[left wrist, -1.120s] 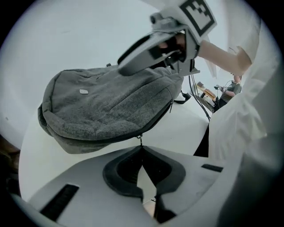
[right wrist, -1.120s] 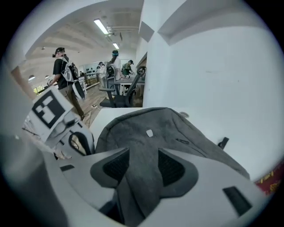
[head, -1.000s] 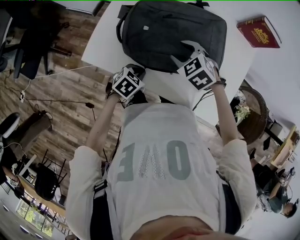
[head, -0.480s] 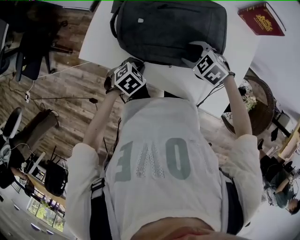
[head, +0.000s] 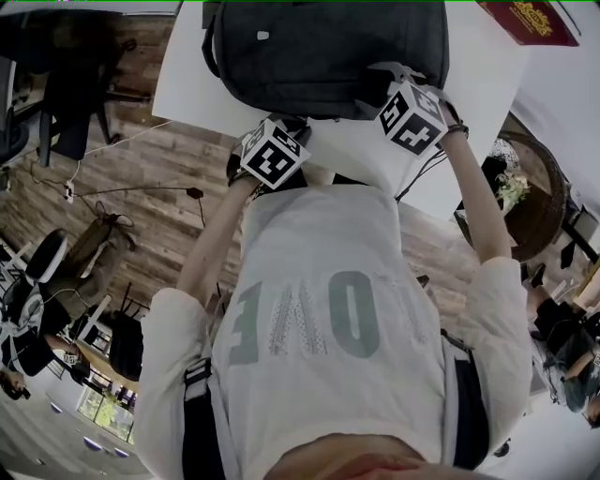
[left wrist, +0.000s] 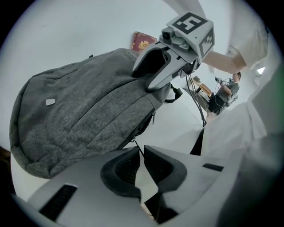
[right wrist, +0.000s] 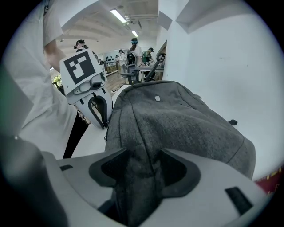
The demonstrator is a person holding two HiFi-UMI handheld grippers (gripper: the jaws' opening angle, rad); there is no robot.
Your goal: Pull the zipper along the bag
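The left hand-held gripper (left wrist: 142, 153), jaws nearly together, is pinching the thin dark zipper pull (left wrist: 135, 142) at the near edge of the grey fabric backpack (left wrist: 84, 111), which is lying on the white table (left wrist: 177, 128). The zipper track (left wrist: 145, 126) is leading rightward toward the right gripper (right wrist: 144, 153), which is clamping a fold of the backpack.

White table (head: 183, 89) bears grey backpack (head: 328, 56) and red book (head: 534, 19).

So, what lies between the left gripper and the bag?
A thin zipper pull runs from the left gripper's shut jaws to the bag, over bare white table. The left gripper view shows it.
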